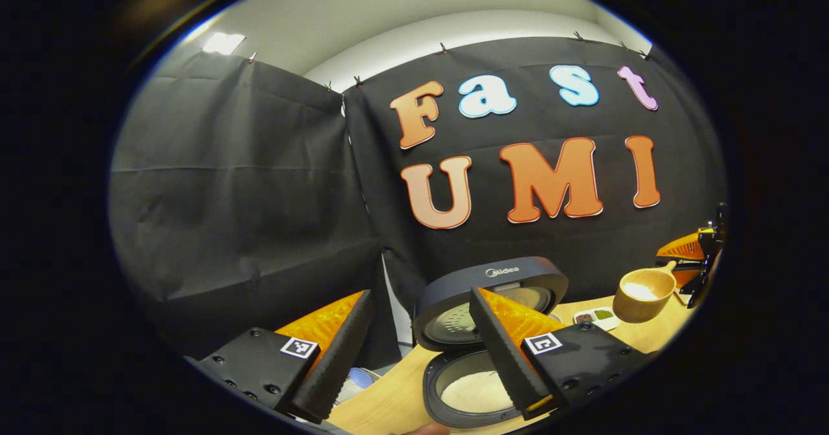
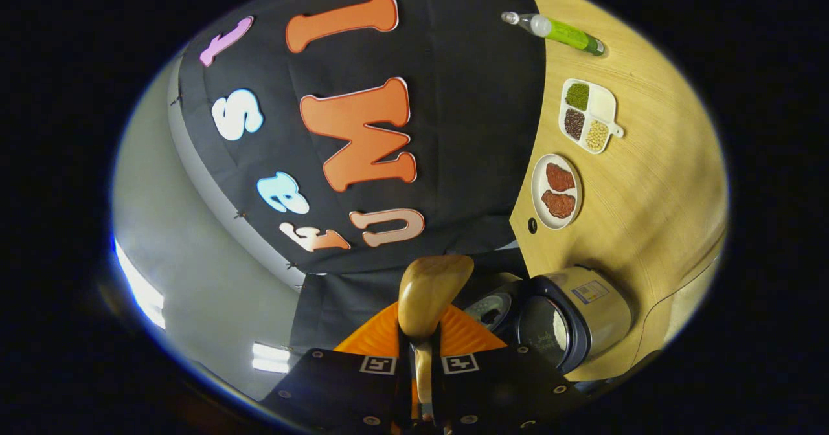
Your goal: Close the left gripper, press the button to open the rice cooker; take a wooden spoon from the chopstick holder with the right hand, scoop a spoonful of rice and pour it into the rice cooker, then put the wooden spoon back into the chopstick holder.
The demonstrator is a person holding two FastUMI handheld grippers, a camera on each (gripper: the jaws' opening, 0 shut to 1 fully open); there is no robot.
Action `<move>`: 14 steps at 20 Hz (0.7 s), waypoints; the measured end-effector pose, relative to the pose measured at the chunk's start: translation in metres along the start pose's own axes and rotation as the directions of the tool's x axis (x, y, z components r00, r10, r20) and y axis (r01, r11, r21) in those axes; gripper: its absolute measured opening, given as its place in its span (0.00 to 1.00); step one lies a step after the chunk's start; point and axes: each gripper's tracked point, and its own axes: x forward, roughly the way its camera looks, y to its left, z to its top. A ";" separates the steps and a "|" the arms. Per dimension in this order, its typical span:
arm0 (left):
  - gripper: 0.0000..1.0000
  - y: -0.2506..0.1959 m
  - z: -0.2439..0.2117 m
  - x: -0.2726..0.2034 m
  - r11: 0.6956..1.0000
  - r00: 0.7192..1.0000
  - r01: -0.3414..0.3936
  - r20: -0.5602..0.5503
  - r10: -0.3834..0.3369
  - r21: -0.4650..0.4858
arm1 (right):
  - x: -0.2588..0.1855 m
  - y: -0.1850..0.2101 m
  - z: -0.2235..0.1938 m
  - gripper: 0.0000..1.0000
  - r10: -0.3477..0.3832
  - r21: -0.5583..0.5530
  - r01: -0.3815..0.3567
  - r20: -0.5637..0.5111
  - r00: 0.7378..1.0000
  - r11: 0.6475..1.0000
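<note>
Two fingers of the right gripper (image 2: 424, 364) were seen clenched on the thin handle of a pale wooden spoon with a deep round bowl (image 2: 429, 292), the handle pinched between them and the bowl standing out past the tips. In the left gripper view the same spoon's bowl was seen to carry a little white rice (image 1: 641, 290) and was held above the light wooden table (image 1: 654, 334), to the right of the cooker. The left gripper (image 1: 421, 344) was held released, its fingers spread wide apart with nothing between them. Beyond them a dark round rice cooker (image 1: 466, 383) was seen open, its lid (image 1: 492, 296) raised upright and white rice lying in the inner pot. In the right gripper view, a white round plate with two brown pieces (image 2: 556, 191), a white four-part dish of grains (image 2: 588, 116) and a green tube with a white cap (image 2: 557, 30) were seen farther off on the table.
</note>
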 end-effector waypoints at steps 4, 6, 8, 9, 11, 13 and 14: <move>1.00 0.021 -0.009 0.000 0.999 0.999 -0.043 -0.015 0.043 0.008 | 0.029 0.006 -0.016 0.11 -0.040 -0.162 0.038 -0.009 0.999 0.986; 0.93 0.029 -0.013 -0.003 0.998 0.998 -0.058 -0.027 0.059 0.008 | 0.045 0.004 -0.024 0.11 -0.084 -0.270 0.083 0.007 0.996 0.959; 0.93 0.035 -0.019 -0.002 0.998 0.997 -0.062 -0.043 0.062 0.000 | 0.055 -0.003 -0.032 0.12 -0.135 -0.395 0.139 0.037 0.990 0.908; 0.93 0.038 -0.021 -0.001 0.998 0.997 -0.059 -0.047 0.059 -0.001 | 0.061 -0.006 -0.036 0.11 -0.153 -0.454 0.161 0.055 0.987 0.876; 0.93 0.048 -0.027 0.000 0.998 0.997 -0.059 -0.053 0.060 0.013 | 0.070 -0.012 -0.048 0.11 -0.180 -0.556 0.197 0.087 0.980 0.807; 0.93 0.058 -0.034 0.003 0.998 0.996 -0.058 -0.064 0.059 0.020 | 0.083 -0.015 -0.059 0.11 -0.201 -0.643 0.227 0.115 0.973 0.731; 0.93 0.063 -0.038 0.005 0.998 0.996 -0.057 -0.072 0.058 0.019 | 0.087 -0.017 -0.067 0.11 -0.210 -0.683 0.243 0.132 0.969 0.689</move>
